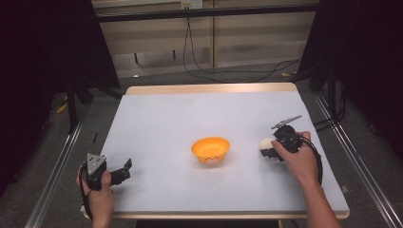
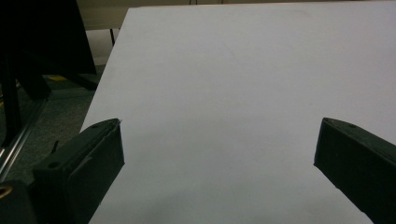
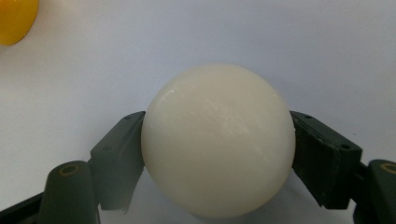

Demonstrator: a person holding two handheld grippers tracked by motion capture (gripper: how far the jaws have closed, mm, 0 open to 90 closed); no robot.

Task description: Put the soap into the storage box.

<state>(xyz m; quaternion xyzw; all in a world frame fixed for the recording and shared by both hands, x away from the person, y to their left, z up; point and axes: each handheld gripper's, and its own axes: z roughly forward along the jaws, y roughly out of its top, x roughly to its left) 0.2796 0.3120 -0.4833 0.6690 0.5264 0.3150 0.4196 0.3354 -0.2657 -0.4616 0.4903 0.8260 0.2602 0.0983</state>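
Resting near the front-left corner of the white-topped desk (image 1: 209, 109), the left hand-held gripper (image 1: 124, 170) has its black jaws spread wide with nothing between them. Toward the middle of the desk sits a round orange plastic bowl (image 1: 210, 148), apart from both grippers. Right of the bowl, the right hand-held gripper (image 1: 267, 148) is clenched on a smooth cream-white ball (image 3: 218, 140), one jaw against each side
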